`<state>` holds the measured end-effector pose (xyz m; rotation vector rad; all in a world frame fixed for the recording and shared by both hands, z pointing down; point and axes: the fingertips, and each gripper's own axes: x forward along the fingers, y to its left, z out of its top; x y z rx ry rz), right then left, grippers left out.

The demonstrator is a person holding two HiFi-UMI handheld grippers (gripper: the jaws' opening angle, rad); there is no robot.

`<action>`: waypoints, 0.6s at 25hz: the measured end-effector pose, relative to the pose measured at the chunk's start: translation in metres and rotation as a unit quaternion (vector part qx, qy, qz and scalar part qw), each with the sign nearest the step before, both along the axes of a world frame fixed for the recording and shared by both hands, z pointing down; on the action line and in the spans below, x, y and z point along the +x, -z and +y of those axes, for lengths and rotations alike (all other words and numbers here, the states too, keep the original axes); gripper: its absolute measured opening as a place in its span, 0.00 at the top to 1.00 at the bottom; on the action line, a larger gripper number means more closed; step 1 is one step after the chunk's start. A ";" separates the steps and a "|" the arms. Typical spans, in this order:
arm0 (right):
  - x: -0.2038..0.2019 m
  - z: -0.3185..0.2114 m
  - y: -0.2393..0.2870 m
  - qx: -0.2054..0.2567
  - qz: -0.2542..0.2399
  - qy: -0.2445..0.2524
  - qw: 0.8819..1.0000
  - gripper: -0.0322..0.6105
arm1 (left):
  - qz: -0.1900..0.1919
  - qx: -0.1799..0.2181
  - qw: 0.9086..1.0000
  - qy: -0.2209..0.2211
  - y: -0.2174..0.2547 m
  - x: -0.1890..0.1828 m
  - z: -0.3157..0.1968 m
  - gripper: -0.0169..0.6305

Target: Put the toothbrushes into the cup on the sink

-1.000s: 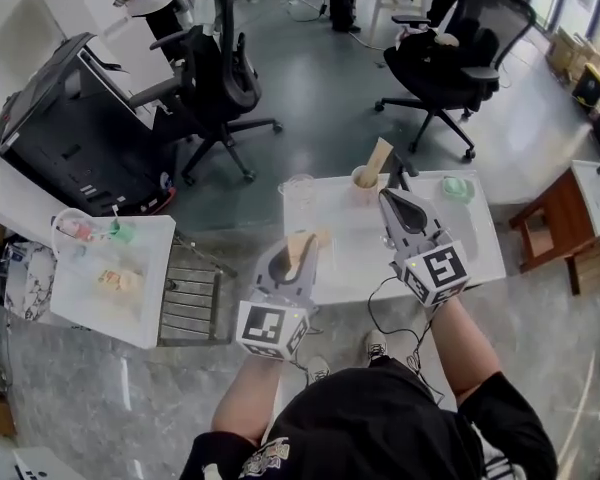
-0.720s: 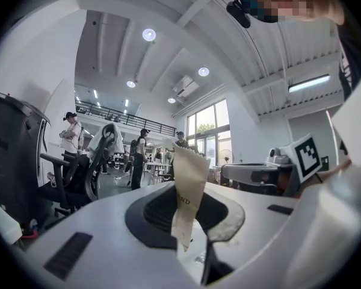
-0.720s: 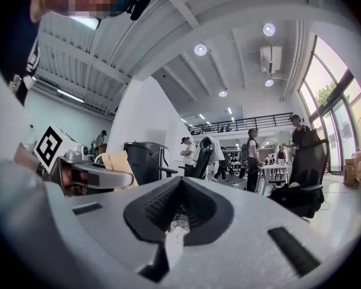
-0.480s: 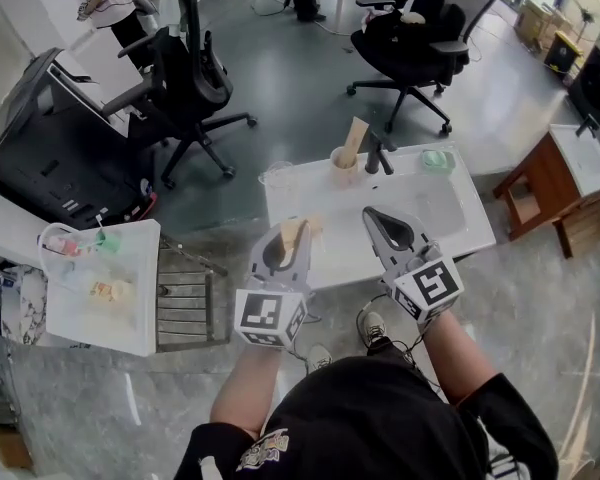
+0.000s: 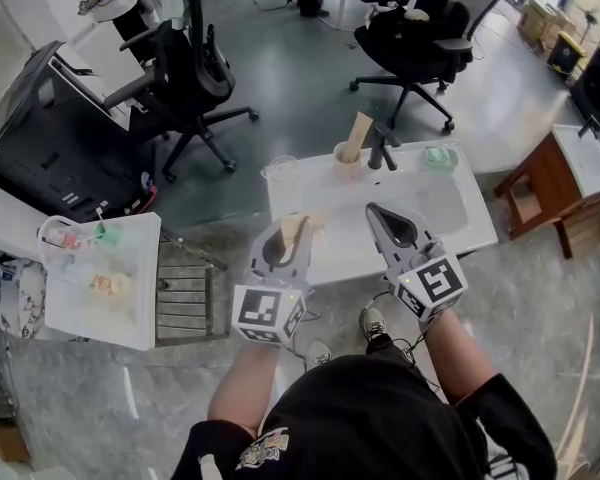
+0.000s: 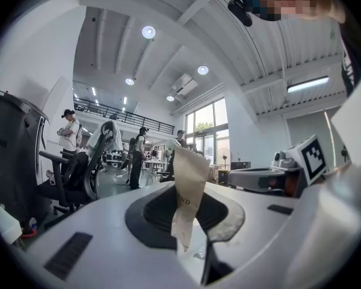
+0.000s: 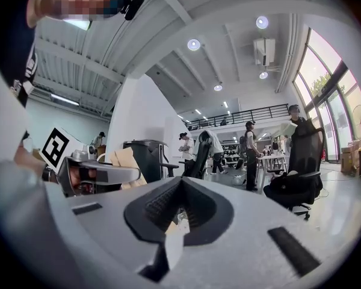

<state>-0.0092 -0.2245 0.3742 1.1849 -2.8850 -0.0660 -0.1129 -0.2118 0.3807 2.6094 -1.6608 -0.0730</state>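
Observation:
My left gripper (image 5: 292, 230) is shut on a toothbrush in a tan paper wrapper (image 5: 293, 236), held over the near left part of the white sink top (image 5: 450, 230). In the left gripper view the wrapped toothbrush (image 6: 190, 182) stands up between the jaws. My right gripper (image 5: 374, 211) is shut with nothing in it, over the sink's near side. The cup (image 5: 346, 160) stands at the sink's far edge beside the faucet (image 5: 383, 148), with another wrapped toothbrush (image 5: 358, 133) leaning in it. The right gripper view shows its jaws (image 7: 180, 212) shut and the left gripper (image 7: 96, 174) off to the left.
A clear glass jug (image 5: 279, 173) sits at the sink's far left corner and a green soap dish (image 5: 437, 156) at the far right. Black office chairs (image 5: 195, 63) stand beyond, a white side table (image 5: 145, 298) at left, and a wooden stand (image 5: 540, 193) at right.
My right gripper has drawn back a little from the cup toward the sink's near side. The left gripper keeps its hold on the wrapped toothbrush in much the same place.

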 end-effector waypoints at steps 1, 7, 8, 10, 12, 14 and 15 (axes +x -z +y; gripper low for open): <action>0.000 -0.001 0.000 -0.001 0.000 0.001 1.000 0.94 | 0.000 0.001 1.000 0.001 0.000 -0.001 -0.001 0.89; -0.004 -0.010 -0.004 -0.004 0.000 0.004 1.000 0.94 | -0.002 0.004 1.000 0.009 -0.001 -0.006 -0.010 0.89; -0.004 -0.011 -0.004 -0.004 0.000 0.005 1.000 0.94 | -0.002 0.004 1.000 0.010 -0.001 -0.006 -0.012 0.89; -0.005 -0.015 -0.005 -0.007 -0.001 0.007 1.000 0.94 | -0.001 0.004 1.000 0.013 -0.001 -0.008 -0.016 0.89; -0.007 -0.018 -0.007 -0.010 -0.001 0.009 1.000 0.94 | -0.001 0.004 1.000 0.016 -0.002 -0.010 -0.020 0.89; -0.009 -0.022 -0.009 -0.014 -0.001 0.011 1.000 0.94 | -0.001 0.006 1.000 0.019 -0.002 -0.013 -0.026 0.89; -0.010 -0.023 -0.011 -0.015 0.000 0.012 1.000 0.94 | -0.002 0.007 1.000 0.020 -0.002 -0.014 -0.029 0.89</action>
